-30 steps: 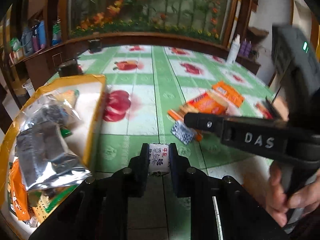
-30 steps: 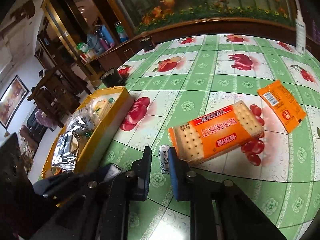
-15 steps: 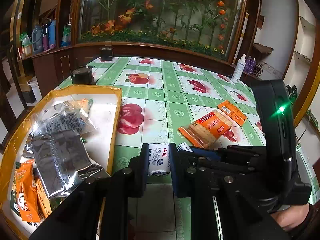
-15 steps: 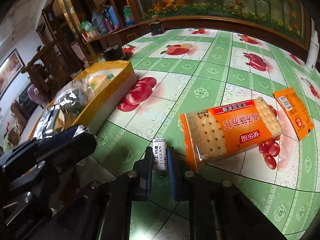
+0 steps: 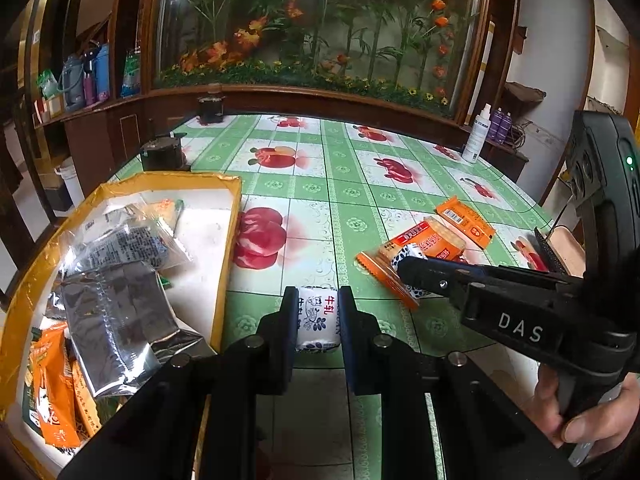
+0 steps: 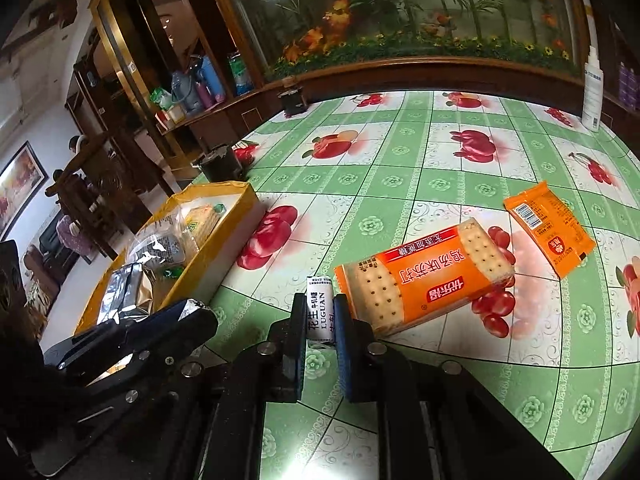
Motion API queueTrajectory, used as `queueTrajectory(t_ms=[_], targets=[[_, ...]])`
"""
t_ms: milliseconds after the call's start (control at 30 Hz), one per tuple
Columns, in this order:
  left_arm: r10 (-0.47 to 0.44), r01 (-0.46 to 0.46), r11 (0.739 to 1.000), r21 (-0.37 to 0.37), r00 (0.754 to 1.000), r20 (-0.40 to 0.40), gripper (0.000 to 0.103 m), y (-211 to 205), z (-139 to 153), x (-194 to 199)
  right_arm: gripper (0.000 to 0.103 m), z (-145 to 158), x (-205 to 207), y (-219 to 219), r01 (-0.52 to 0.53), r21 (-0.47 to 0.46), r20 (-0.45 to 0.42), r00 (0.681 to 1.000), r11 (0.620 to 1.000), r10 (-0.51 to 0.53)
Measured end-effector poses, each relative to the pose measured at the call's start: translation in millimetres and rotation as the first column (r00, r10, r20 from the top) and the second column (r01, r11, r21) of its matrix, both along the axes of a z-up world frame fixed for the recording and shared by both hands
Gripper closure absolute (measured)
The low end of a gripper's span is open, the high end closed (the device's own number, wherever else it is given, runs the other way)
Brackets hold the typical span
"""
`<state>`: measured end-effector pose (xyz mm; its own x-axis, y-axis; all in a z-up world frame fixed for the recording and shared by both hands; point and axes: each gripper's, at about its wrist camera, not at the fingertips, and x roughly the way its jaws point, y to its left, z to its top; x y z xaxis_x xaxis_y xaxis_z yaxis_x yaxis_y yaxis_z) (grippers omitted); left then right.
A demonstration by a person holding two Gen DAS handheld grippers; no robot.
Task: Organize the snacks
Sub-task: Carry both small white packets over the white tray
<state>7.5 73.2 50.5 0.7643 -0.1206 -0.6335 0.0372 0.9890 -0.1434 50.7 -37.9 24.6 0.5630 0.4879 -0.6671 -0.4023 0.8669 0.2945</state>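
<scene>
Left gripper (image 5: 318, 320) jaws pinch a white candy (image 5: 318, 322) with blue print, bottom centre of the left view, held above the green tablecloth (image 5: 352, 196); right gripper (image 6: 318, 316) jaws pinch a second candy (image 6: 320, 312), a narrow white pack seen edge-on, bottom centre of the right view; yellow tray (image 5: 230, 216) at left of the left view holds silver and orange packs; cracker pack (image 6: 424, 280) lies on the cloth right of centre in the right view, just beside the right gripper; small orange sachet (image 6: 548, 228) lies further right, apart from it; a hand (image 5: 580, 412) grips the right gripper's handle, lower right of the left view.
</scene>
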Motion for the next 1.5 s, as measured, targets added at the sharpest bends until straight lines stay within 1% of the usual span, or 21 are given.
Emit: queueTrajectory(t_ms=[267, 433, 567, 700, 867, 1033, 1200, 1267, 1333, 1433, 1500], targets=[[0.026, -0.028, 0.999, 0.032, 0.999, 0.048, 0.085, 3.7, 7.1, -7.1, 0.089, 5.6, -7.2, 9.5, -0.013, 0.014, 0.022, 1.000, 1.000, 0.013], [0.061, -0.067, 0.996, 0.056, 0.993, 0.104, 0.085, 11.6, 17.0, -17.7, 0.089, 8.6, -11.3, 12.8, -0.014, 0.037, 0.027, 1.000, 0.999, 0.013], [0.092, -0.102, 0.993, 0.068, 0.987, 0.131, 0.084, 23.0, 20.4, -23.3, 0.089, 11.7, -16.4, 20.3, -0.016, 0.049, 0.029, 0.999, 0.999, 0.015], [0.111, -0.117, 0.992, 0.039, 0.985, 0.128, 0.084, 37.1, 21.0, -25.1, 0.089, 16.7, -25.6, 33.7, -0.035, 0.053, 0.051, 0.998, 0.998, 0.032], [0.111, -0.116, 0.993, 0.027, 0.984, 0.138, 0.084, 40.6, 22.6, -27.5, 0.089, 17.9, -34.2, 47.6, -0.059, 0.061, 0.059, 0.997, 0.996, 0.055], [0.111, -0.114, 0.993, 0.011, 0.984, 0.142, 0.085, 43.0, 24.2, -28.9, 0.089, 19.9, -37.1, 55.4, -0.060, 0.074, 0.064, 0.996, 0.995, 0.056], [0.124, -0.121, 0.992, -0.025, 0.979, 0.160, 0.084, 56.4, 27.9, -34.8, 0.089, 22.0, -37.3, 62.0, -0.059, 0.096, 0.062, 0.997, 0.994, 0.053], [0.145, -0.142, 0.989, -0.029, 0.974, 0.173, 0.084, 66.2, 30.6, -38.3, 0.089, 23.0, -39.2, 66.8, -0.061, 0.105, 0.063, 0.996, 0.993, 0.055], [0.171, -0.163, 0.985, -0.057, 0.968, 0.183, 0.084, 81.4, 33.1, -43.1, 0.089, 23.8, -40.9, 73.9, -0.069, 0.105, 0.067, 0.996, 0.992, 0.062], [0.229, -0.217, 0.973, -0.082, 0.954, 0.194, 0.084, 108.3, 36.1, -48.2, 0.089, 24.1, -42.3, 86.0, -0.079, 0.087, 0.077, 0.994, 0.993, 0.072], [0.275, -0.261, 0.960, -0.099, 0.943, 0.186, 0.084, 127.3, 33.7, -49.9, 0.089, 23.1, -42.6, 96.3, -0.094, 0.084, 0.073, 0.993, 0.992, 0.088]])
